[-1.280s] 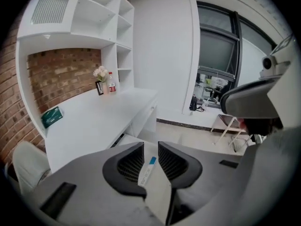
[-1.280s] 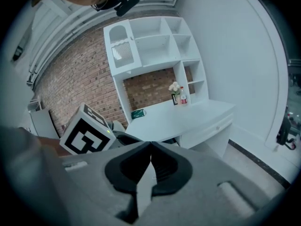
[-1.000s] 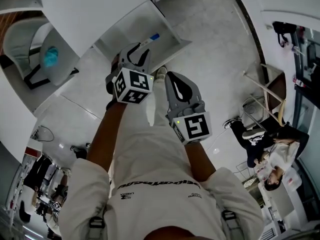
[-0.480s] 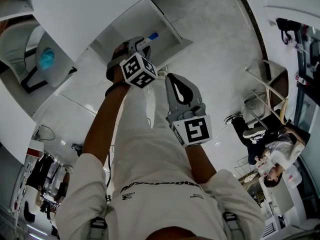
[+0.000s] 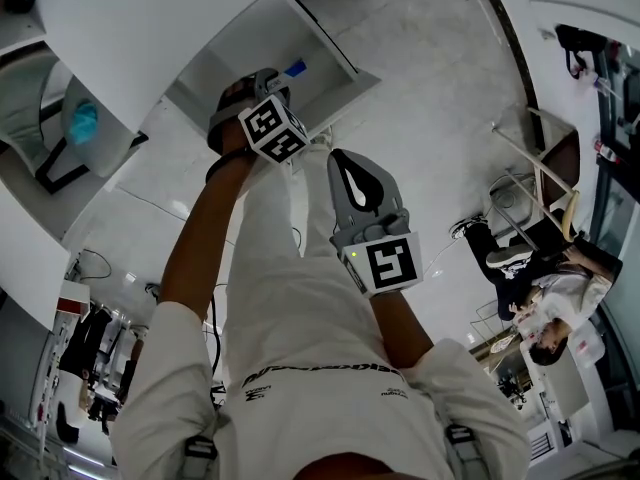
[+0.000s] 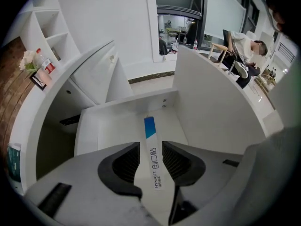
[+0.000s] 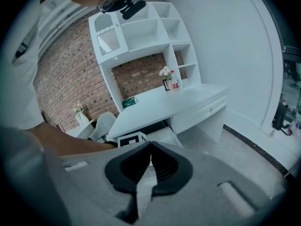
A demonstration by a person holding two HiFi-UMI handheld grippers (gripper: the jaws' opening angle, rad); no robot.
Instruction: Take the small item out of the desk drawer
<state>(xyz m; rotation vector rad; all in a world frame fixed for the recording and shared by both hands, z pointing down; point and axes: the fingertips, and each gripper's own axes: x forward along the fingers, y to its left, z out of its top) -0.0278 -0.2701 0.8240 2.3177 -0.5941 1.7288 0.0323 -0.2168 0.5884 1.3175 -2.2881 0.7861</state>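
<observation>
The white open drawer (image 6: 113,126) juts from under the white bench (image 5: 150,28). On its floor lies the small item, a flat white paper strip with a blue end (image 6: 149,131). In the left gripper view the strip runs from 6 o'clock to 12 o'clock, blue end at 12 and near the drawer's back wall. The left gripper (image 6: 150,145) points steeply down into the drawer. Its fingers stand wide, having just been opening, and the printed white half of the strip lies in the gap between them with neither pad pressing on it. Whether the fingertips touch the drawer floor cannot be told.

In the head view the left gripper (image 5: 258,86) sits over the drawer (image 5: 325,63), with the strip's blue end (image 5: 294,68) showing at its 2 o'clock. The right gripper (image 5: 345,163) hangs at the left one's 4 o'clock, apart from the drawer and above the pale floor (image 5: 440,88). In its own view the right gripper (image 7: 150,144) has its fingers narrow, tips together, holding nothing.
</observation>
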